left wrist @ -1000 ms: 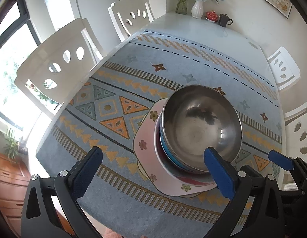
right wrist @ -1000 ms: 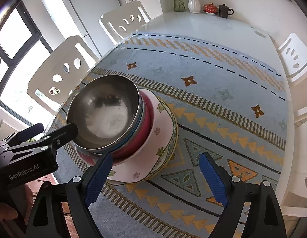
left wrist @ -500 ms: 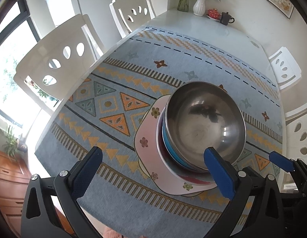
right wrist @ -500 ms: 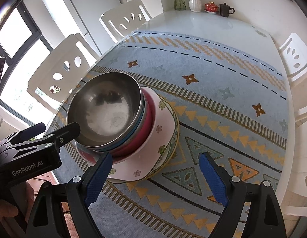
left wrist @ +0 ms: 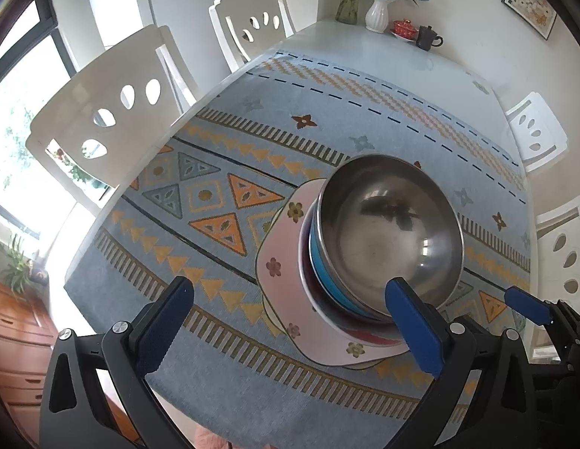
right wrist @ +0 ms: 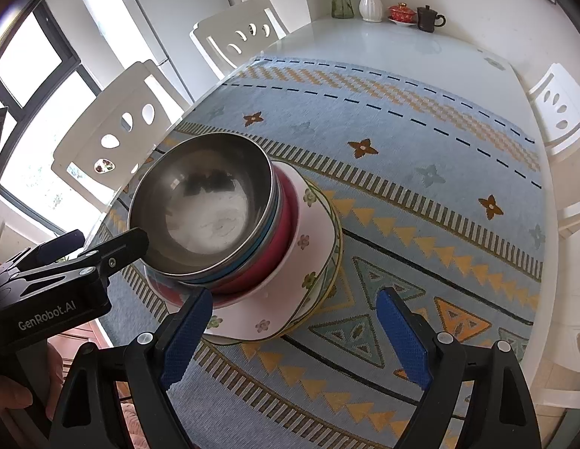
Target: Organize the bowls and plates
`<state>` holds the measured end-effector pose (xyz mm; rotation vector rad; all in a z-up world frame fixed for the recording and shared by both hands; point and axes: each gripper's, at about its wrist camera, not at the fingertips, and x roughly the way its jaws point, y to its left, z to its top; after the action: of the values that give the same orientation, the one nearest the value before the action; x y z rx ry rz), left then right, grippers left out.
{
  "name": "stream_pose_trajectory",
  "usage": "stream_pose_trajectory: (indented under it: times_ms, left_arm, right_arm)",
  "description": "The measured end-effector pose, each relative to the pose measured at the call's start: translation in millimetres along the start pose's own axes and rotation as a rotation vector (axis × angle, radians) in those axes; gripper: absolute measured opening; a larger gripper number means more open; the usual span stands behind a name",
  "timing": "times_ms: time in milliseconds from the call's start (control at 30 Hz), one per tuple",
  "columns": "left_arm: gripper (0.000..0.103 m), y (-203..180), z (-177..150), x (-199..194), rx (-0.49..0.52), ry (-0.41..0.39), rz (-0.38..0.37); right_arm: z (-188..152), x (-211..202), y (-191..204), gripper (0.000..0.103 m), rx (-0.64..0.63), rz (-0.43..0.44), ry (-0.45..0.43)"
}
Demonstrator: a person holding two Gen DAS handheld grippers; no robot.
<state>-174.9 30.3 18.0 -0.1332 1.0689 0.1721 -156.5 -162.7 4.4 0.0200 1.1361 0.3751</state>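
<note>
A steel bowl [left wrist: 387, 239] tops a stack on the table [left wrist: 383, 60]: beneath it a blue bowl [left wrist: 321, 273], a red bowl [right wrist: 286, 224], then a pink flowered plate [left wrist: 282, 247] over another plate [right wrist: 336, 247], all on a patterned cloth [left wrist: 222, 172]. The left gripper [left wrist: 290, 318] hangs over the near edge of the stack, jaws spread wide and empty. The right gripper [right wrist: 290, 331] hangs beside it, also released and grasping nothing.

Steel bowl [right wrist: 207, 205] tops stacked dishes; right tool [right wrist: 290, 331] gapes empty beside.
</note>
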Motion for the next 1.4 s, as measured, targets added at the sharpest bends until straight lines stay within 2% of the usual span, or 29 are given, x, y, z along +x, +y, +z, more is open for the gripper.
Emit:
stream_pose_trajectory:
  times_ms: [333,633,1400]
  left_arm:
    - [0.102,-1.7,-0.8,-0.2,0.009,0.0,-0.001]
    - [0.102,-1.9,-2.2,-0.7,0.016,-0.003,0.006]
    - [0.102,-7.2,-7.0,-3.1,0.059,-0.018,0.048]
  right_arm:
    - [-1.1,1.9,-4.0,0.088,0.008,0.003,0.015]
    - [-0.9,2.4,-1.6,0.088,-0.032,-0.045,0.01]
    - [-1.4,4.8,2.2,0.088,-0.047,-0.024,0.016]
